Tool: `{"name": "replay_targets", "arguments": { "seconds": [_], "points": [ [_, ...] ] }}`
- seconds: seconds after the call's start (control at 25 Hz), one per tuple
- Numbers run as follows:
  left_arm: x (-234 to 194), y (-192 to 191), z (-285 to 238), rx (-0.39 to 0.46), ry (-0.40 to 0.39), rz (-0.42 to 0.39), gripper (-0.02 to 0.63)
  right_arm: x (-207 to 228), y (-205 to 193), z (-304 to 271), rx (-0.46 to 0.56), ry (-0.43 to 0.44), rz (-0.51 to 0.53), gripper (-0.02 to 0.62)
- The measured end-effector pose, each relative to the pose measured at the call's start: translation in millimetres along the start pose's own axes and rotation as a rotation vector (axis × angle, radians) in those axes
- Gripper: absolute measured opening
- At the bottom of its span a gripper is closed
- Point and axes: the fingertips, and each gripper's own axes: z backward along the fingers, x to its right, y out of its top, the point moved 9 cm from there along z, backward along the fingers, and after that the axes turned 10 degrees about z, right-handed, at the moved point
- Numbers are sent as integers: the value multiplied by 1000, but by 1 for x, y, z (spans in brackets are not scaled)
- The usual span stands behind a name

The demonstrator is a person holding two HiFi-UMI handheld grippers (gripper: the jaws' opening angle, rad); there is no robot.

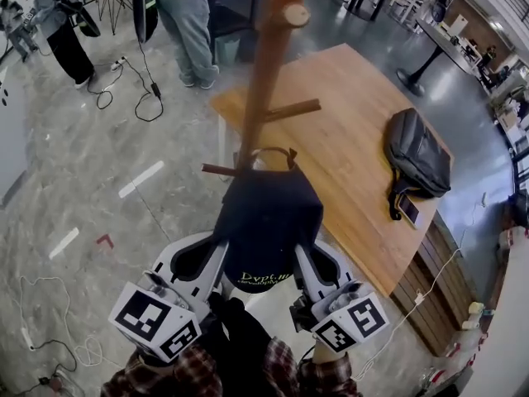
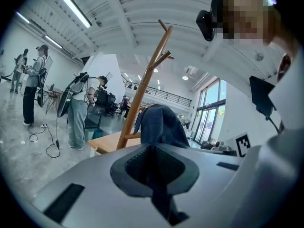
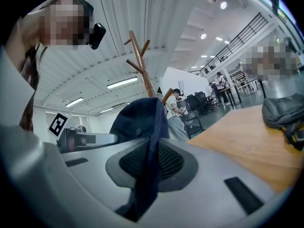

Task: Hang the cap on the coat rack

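Now, the writing first: pale yellow lettering on the cap (image 1: pixel 269 213) starts "Dy", and the rest curls out of reading. Black-and-white square markers face up on each gripper's cube. The cap is soft navy cloth, bunched, held in the air between both grippers. The left gripper (image 1: pixel 218 253) is clamped on a fold at the cap's seven o'clock, and the right gripper (image 1: pixel 306 256) pinches cloth at five o'clock. At twelve o'clock the cap's arched back strap sits against the coat rack (image 1: pixel 263 73), a round, smooth wooden pole with angled pegs; whether it is hooked cannot be told. At three o'clock a dark grey backpack (image 1: pixel 417 160) lies on the wooden worktop (image 1: pixel 347 98).
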Motion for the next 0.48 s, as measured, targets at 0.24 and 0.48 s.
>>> {"name": "replay_targets", "arguments": {
  "seconds": [0.24, 0.48],
  "points": [
    [-20, -27, -2, -33, 21, 25, 20, 3, -32, -9, -56, 4, -14, 44],
    [-37, -51, -7, -26, 33, 30, 20, 7, -59, -18, -95, 10, 26, 44]
  ]
}}
